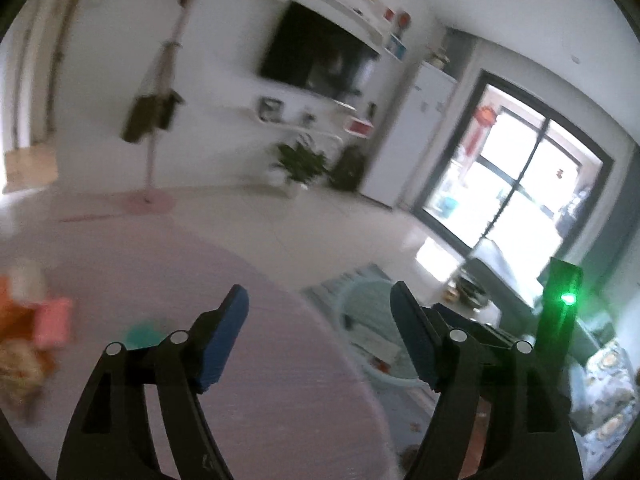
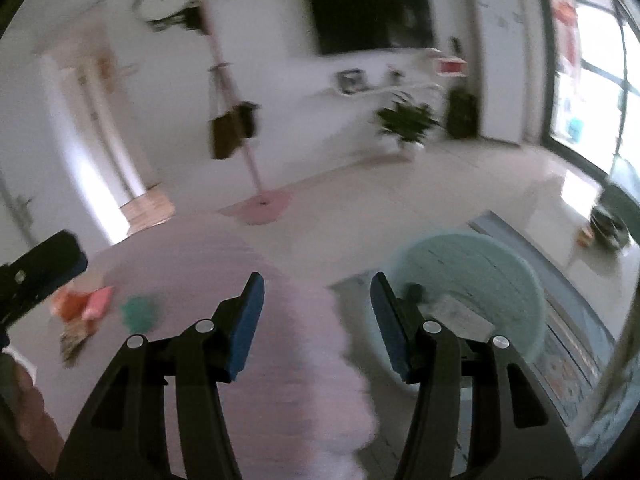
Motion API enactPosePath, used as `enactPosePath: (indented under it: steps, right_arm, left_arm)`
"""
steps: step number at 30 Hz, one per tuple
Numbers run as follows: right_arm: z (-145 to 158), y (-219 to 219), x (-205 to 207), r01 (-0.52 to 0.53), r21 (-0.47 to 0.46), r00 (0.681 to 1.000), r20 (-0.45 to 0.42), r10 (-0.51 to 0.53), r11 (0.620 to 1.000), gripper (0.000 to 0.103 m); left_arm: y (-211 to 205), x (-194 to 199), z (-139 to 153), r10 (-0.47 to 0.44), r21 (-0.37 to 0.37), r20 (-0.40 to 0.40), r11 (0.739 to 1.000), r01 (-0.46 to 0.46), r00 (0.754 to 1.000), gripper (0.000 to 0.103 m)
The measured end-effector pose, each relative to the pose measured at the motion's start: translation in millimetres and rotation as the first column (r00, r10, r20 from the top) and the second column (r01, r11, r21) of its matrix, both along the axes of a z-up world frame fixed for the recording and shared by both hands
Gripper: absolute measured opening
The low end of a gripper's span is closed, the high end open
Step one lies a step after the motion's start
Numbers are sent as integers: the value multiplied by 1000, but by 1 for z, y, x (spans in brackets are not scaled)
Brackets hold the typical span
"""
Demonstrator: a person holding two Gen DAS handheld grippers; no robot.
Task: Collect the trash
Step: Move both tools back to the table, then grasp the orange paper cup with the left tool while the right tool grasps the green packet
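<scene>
Both views are blurred by motion. A round pink table (image 1: 260, 360) holds a small heap of trash at its left: an orange wrapper (image 1: 12, 304), a pink packet (image 1: 52, 322), a crumpled patterned wrapper (image 1: 16, 364) and a teal scrap (image 1: 142, 334). My left gripper (image 1: 320, 308) is open and empty above the table's right part. My right gripper (image 2: 318, 296) is open and empty over the table's right edge (image 2: 340, 340). In the right wrist view the pink packet (image 2: 98, 300), teal scrap (image 2: 138, 312) and patterned wrapper (image 2: 74, 338) lie left of the fingers.
A round teal tub (image 2: 472, 280) with paper inside stands on a patterned rug (image 2: 568, 344) right of the table. A coat stand (image 2: 248, 152) with a pink base, a potted plant (image 2: 406, 124), a wall TV (image 2: 372, 12) and a glass door (image 1: 516, 176) stand farther off.
</scene>
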State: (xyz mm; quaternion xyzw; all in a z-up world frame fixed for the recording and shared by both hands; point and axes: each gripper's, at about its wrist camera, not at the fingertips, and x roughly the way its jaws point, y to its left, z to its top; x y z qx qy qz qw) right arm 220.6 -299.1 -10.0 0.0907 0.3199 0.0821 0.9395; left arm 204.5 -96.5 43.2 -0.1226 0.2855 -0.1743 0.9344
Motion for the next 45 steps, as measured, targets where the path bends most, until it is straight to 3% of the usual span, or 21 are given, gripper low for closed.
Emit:
enactPosePath:
  steps: [6,13,18,21,23,29,34,35,38,41,43,45]
  right_arm:
    - [22,86,-4,-170,-41,985,36,171,985,60]
    - [15,166,5,-300,-73,953,29,303,951,62]
    - [-8,198,20,-338,-126,939,24,343,933,68]
    - [-30,206,30,-336,-164,941,-20,337,928,68]
    - [-42,207,38,-343,-148,939,-64,337,928,68]
    - [-67,212,52,-358,-152,929,-160,334,921,68]
    - [-71,225,49,-386,-199,919,-170,356,901,67]
    - [-71,225,47,-374,-212,924,-161,346,903,60]
    - [-72,225,47,-388,-197,918,-171,358,900,39]
    - [-71,222,48,-386,-184,918,-171,358,904,38]
    - [-70,220,48,-388,-172,917,-168,361,906,38]
    - [-69,218,47,-391,-158,916,-163,366,907,38]
  left_arm:
    - [74,-26,20,159,12,48,987,-160,986,81]
    - [164,-48,19,341,13,32,940,-342,939,82]
    - [222,-46,4,444,26,-43,896,-443,895,83]
    - [254,-33,-19,498,34,-128,867,-498,858,83]
    - [274,-24,-32,496,15,-178,865,-502,850,81]
    - [287,1,-64,419,-89,-276,885,-457,865,72]
    - [269,11,-74,332,-102,-292,922,-374,897,42]
    - [264,11,-74,318,-93,-290,929,-357,903,37]
    - [248,5,-73,274,-96,-277,946,-310,921,36]
    - [231,-5,-73,213,-85,-272,966,-244,938,36]
    - [221,-8,-73,173,-53,-271,979,-195,947,41]
    - [215,-15,-67,155,-6,-249,987,-162,956,57]
